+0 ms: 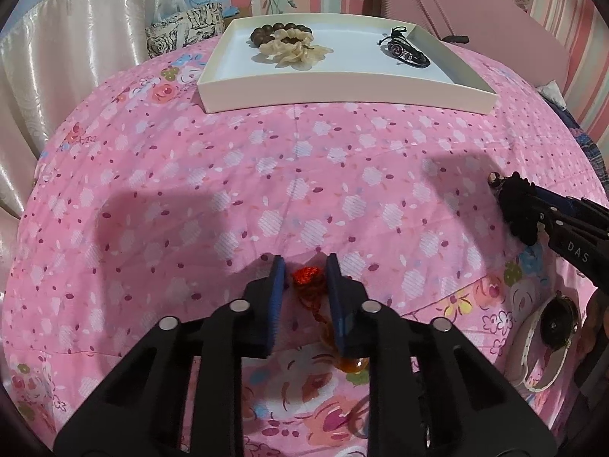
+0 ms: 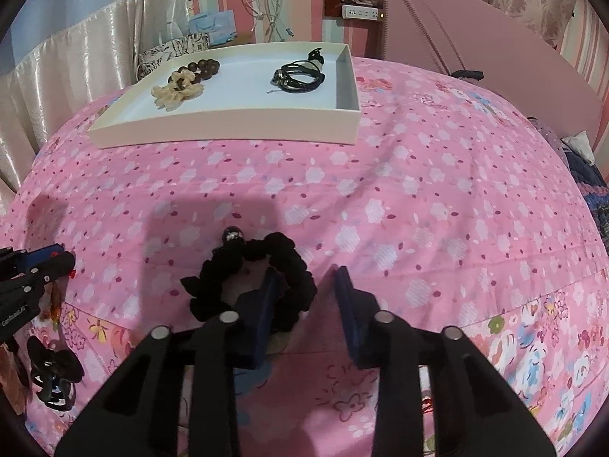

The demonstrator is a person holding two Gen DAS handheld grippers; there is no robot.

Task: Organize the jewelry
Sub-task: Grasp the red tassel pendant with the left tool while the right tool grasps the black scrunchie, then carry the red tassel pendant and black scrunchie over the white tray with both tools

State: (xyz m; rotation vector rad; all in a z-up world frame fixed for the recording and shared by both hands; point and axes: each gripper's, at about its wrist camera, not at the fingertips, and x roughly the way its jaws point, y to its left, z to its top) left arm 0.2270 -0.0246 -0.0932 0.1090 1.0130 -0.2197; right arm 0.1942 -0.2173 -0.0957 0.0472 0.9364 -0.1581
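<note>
A tasselled charm (image 1: 309, 285) lies on the bed (image 1: 304, 175) between the left gripper (image 1: 303, 266) fingers; the tray (image 1: 342, 93) sits beyond, a watch (image 1: 548, 337) to its right.

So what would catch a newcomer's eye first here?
The pink floral bedspread fills both views, with a white tray at its far side holding a cream scrunchie, brown beads and a black bracelet. Nearer, the left gripper straddles an orange-red charm, and the right gripper has one finger inside a black scrunchie.
</note>
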